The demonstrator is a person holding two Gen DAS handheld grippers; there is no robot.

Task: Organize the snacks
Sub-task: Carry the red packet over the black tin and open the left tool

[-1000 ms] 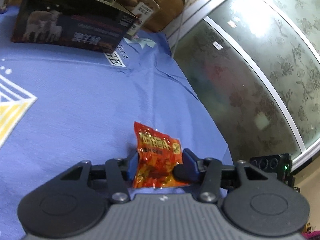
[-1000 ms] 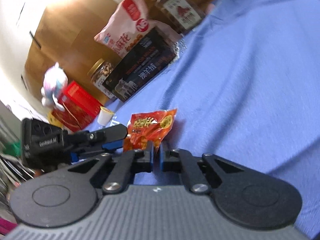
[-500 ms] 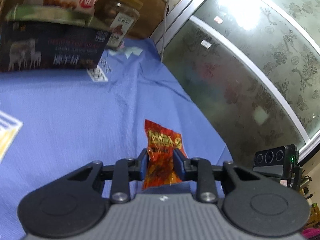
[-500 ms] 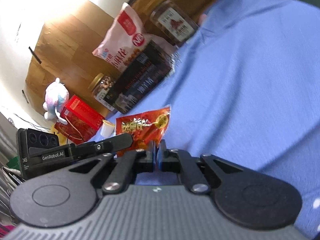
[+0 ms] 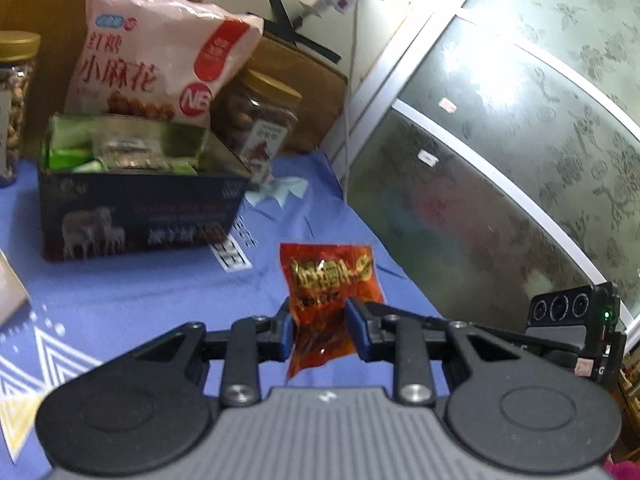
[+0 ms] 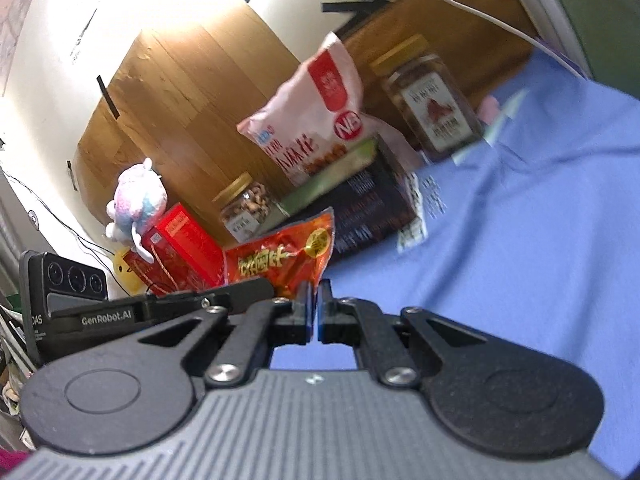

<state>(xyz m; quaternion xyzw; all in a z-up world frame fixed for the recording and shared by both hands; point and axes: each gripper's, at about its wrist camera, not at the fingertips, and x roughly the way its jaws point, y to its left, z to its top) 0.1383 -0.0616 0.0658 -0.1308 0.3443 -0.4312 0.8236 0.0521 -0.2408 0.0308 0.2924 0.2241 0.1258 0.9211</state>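
My left gripper [image 5: 320, 330] is shut on a small red snack packet [image 5: 330, 292] and holds it in the air above the blue cloth. The packet also shows in the right wrist view [image 6: 280, 260], held by the left gripper's fingers [image 6: 236, 292]. My right gripper [image 6: 314, 304] is shut and empty, just right of the packet. A dark open box [image 5: 136, 216] with green packets inside stands ahead to the left; it also shows in the right wrist view [image 6: 368, 204].
Behind the box stand a pink snack bag [image 5: 156, 64], a nut jar [image 5: 260, 120] and a second jar [image 5: 14, 92]. A red box [image 6: 180, 248] and a plush toy [image 6: 134, 204] sit left. A frosted glass door [image 5: 500, 160] borders the table on the right.
My left gripper closed on the red packet, lifted it off the cloth and moved toward the dark box. My right gripper stayed shut and rose alongside.
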